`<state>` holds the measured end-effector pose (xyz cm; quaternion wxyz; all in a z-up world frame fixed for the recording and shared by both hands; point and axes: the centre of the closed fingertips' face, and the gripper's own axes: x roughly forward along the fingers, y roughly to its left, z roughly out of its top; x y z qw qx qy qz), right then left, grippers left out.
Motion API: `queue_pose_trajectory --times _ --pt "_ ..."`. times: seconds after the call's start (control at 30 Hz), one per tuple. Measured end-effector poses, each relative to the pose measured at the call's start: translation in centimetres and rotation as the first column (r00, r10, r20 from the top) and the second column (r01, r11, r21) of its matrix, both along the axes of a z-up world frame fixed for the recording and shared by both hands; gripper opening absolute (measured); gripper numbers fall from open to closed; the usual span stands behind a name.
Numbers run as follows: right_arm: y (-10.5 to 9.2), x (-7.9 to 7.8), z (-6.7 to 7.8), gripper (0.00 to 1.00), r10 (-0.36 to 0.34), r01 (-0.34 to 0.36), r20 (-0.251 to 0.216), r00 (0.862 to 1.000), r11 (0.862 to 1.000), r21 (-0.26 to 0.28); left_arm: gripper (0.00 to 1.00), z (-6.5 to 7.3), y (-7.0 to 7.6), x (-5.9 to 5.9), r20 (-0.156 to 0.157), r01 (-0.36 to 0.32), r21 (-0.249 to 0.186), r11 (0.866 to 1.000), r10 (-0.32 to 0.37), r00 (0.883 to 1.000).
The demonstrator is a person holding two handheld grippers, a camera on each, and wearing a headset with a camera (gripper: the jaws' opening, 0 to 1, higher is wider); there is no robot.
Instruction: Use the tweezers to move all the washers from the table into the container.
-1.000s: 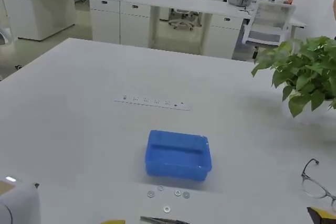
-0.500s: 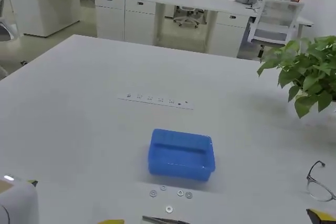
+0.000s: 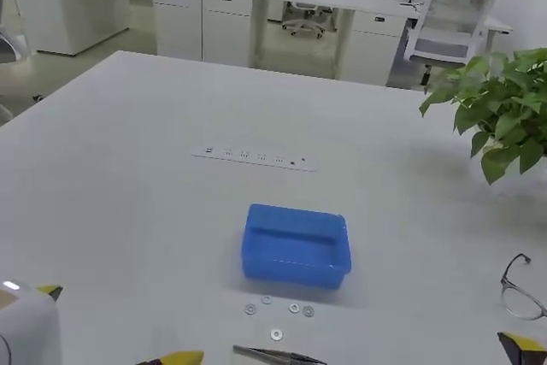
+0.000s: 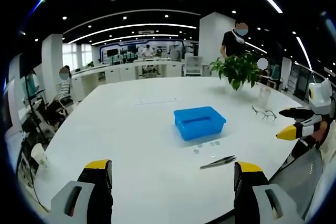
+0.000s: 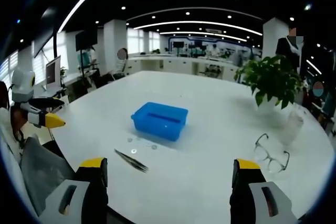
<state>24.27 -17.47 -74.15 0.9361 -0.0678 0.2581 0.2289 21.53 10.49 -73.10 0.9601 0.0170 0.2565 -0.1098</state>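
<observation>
I count five washers [image 3: 294,308], one pair of tweezers [image 3: 278,354], one blue container [image 3: 295,267], looks empty. Left gripper [image 4: 172,165] and right gripper [image 5: 168,163]: jaws wide open, holding nothing.

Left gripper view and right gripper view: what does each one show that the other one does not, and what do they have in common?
Left gripper view: the right gripper shows at the right edge, jaws apart. Right gripper view: the left gripper shows at the left edge, jaws apart. Both: the blue rectangular plastic container, small round metal washers beside it on the white table, thin metal tweezers, thin-framed eyeglasses and a green leafy plant.
</observation>
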Motion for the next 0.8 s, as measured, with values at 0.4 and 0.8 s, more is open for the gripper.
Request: queue_pose_trajectory --times 0.4,0.8 --pt "0.0 0.2 -0.8 0.98 -0.004 0.004 -0.024 1.0 1.0 -0.005 0.99 -0.5 -0.9 0.6 -0.014 0.064 -0.016 0.998 -0.064 0.998" --pt "-0.3 0.2 -2.4 0.95 0.002 -0.005 -0.081 0.997 0.999 -0.035 0.57 -3.1 -4.4 2.4 -0.16 0.358 0.058 0.932 -0.346 0.925"
